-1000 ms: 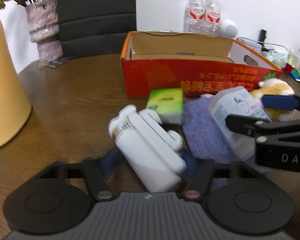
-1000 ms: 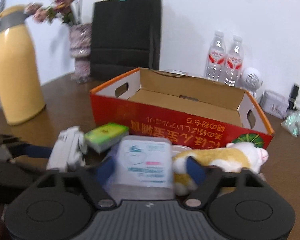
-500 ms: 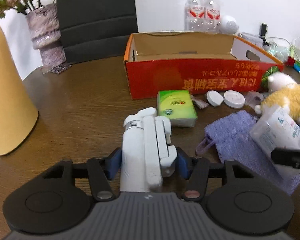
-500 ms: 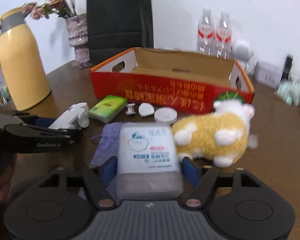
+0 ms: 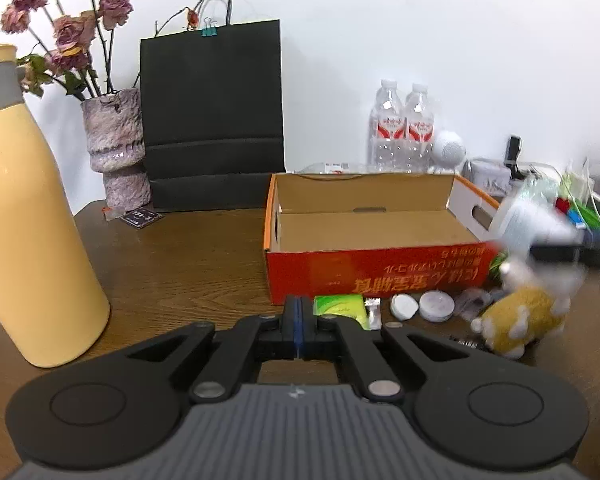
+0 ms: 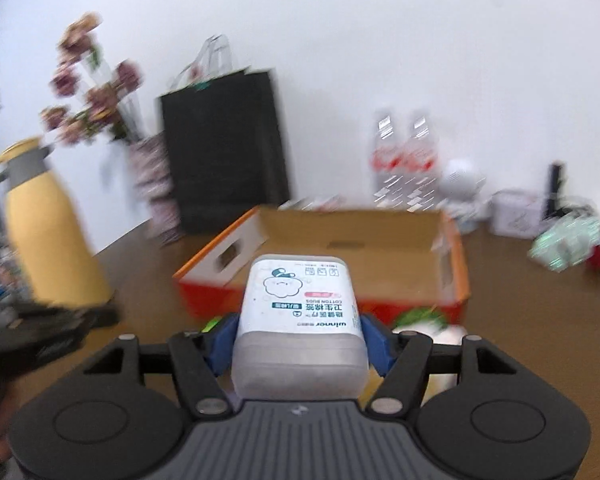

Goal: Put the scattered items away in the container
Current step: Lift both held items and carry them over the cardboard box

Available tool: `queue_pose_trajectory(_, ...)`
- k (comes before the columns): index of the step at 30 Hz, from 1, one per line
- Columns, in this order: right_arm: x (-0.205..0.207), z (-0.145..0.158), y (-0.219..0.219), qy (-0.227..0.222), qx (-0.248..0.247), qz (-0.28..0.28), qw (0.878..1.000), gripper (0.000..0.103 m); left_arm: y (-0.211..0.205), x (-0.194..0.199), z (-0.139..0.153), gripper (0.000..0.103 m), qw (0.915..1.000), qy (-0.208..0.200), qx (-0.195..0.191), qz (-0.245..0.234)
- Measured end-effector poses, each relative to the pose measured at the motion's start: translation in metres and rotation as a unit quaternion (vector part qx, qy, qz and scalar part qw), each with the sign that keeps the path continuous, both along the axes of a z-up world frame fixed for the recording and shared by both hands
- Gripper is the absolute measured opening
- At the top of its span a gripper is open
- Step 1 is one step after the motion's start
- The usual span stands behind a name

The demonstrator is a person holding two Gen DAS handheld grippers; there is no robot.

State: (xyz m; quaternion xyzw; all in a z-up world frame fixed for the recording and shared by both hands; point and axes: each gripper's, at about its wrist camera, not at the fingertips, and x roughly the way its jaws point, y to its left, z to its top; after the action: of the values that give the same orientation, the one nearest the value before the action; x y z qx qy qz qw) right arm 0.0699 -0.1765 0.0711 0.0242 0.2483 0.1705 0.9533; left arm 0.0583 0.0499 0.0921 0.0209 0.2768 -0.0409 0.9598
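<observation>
My left gripper (image 5: pixel 298 309) hangs above the table in front of the red cardboard box (image 5: pixel 380 274). Its jaws are closing and its pads meet with nothing between them. The white folding device is in neither view. My right gripper (image 6: pixel 299 336) is shut on a white cotton-bud box (image 6: pixel 300 304), held in the air just before the cardboard box (image 6: pixel 228 256), whose inside looks bare. In the left wrist view the cotton-bud box (image 5: pixel 524 220) is a blur by the box's right end. A green tissue pack (image 5: pixel 340 306) lies just beyond the left fingertips.
A yellow plush toy (image 5: pixel 520 320), two white discs (image 5: pixel 436 302) and small wrappers lie before the box. A tall yellow flask (image 5: pixel 32 220) stands left, with a flower vase (image 5: pixel 116 152) and black paper bag (image 5: pixel 214 120) behind. Water bottles (image 5: pixel 404 128) and clutter line the back right.
The left gripper rose and its jaws came together; the white device it held is gone from view. The right gripper lifted the cotton-bud box up toward the cardboard box.
</observation>
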Motion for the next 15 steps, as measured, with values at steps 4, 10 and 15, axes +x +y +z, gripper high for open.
queue_pose_trajectory(4, -0.005, -0.009, -0.013, 0.009, 0.015, -0.005, 1.000, 0.065, 0.024, -0.017, -0.021, 0.097, 0.9970, 0.057, -0.043, 0.030)
queue_pose_trajectory(10, -0.006, -0.040, -0.003, 0.054, 0.022, 0.017, 0.998, 0.065, 0.007, -0.021, -0.063, 0.103, 0.9873, 0.140, -0.017, 0.074)
queue_pose_trajectory(15, -0.019, -0.045, 0.008, 0.050, 0.016, 0.037, 0.998, 0.065, -0.008, -0.003, -0.080, 0.102, 0.9951, 0.090, 0.038, 0.013)
